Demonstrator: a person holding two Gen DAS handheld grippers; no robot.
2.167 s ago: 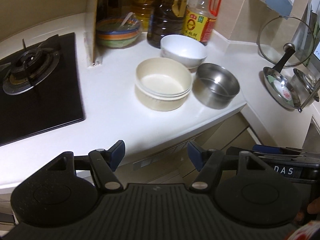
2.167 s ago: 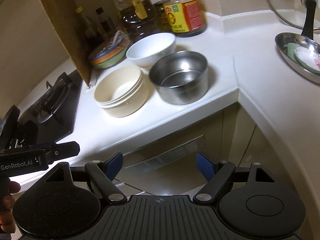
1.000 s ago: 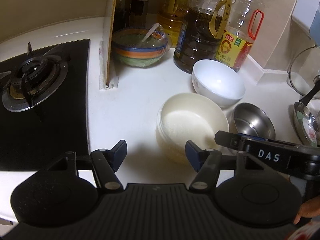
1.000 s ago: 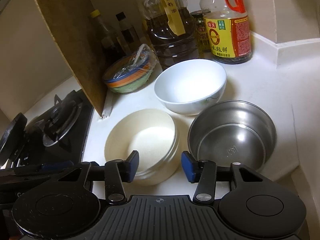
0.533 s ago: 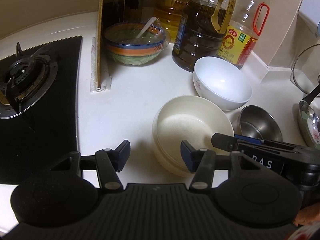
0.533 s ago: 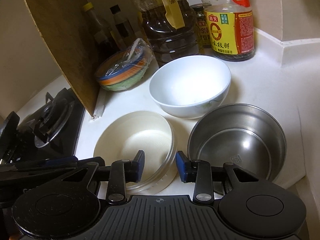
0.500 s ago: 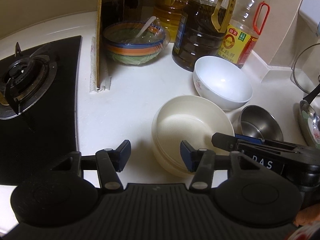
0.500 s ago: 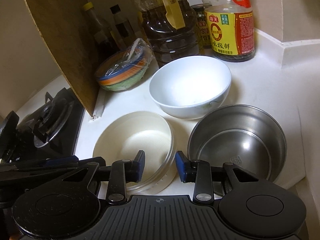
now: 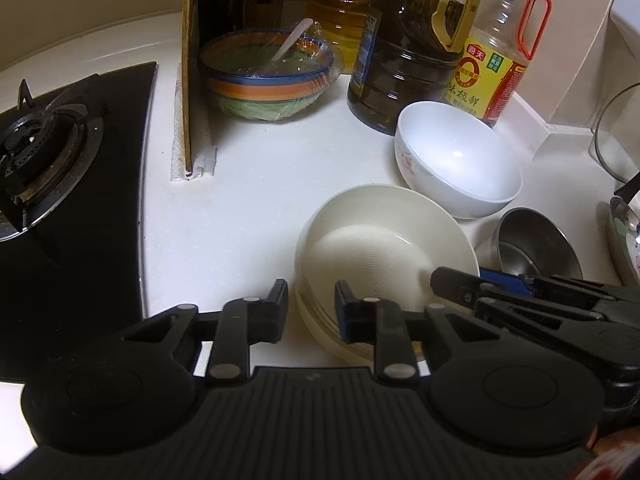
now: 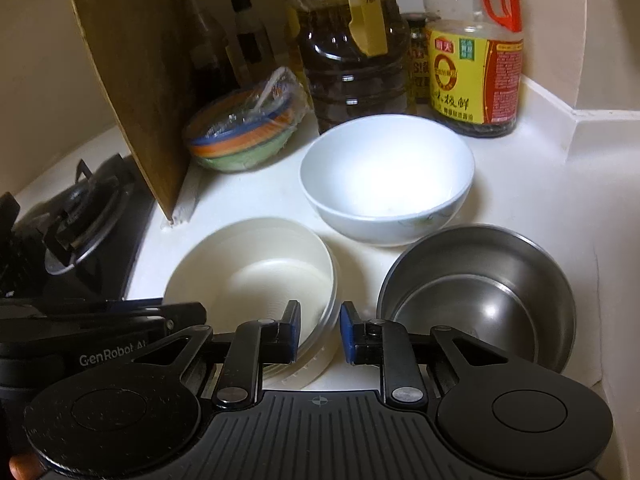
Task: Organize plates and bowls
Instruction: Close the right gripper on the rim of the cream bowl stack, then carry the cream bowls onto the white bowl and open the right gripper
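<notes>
**Q:** Where are the bowls?

**A:** Three sit close together on a white counter (image 9: 248, 184). Nearest me is a cream bowl (image 9: 384, 248), which looks like a nested stack with ribbed sides. Behind it is a white ceramic bowl (image 10: 386, 178). To the right of the cream one is a steel bowl (image 10: 480, 296). All three are upright and empty. From the right wrist view the steel bowl sits just beside the other two; I cannot tell whether they touch.

**Q:** And your hands?

**A:** My left gripper (image 9: 311, 310) straddles the near left rim of the cream bowl, one finger outside the wall and one inside. Its jaws are narrowed but a gap remains on each side of the rim. My right gripper (image 10: 319, 334) straddles the near right rim in the same way, jaws apart, not yet pinching.

**Q:** What else is nearby?

**A:** A striped bowl (image 9: 266, 80) covered in plastic wrap stands further back, beside a wooden board (image 10: 132, 80) standing on edge. Oil bottles (image 9: 412, 40) line the wall. A black gas stove (image 9: 60, 184) lies to the left.
</notes>
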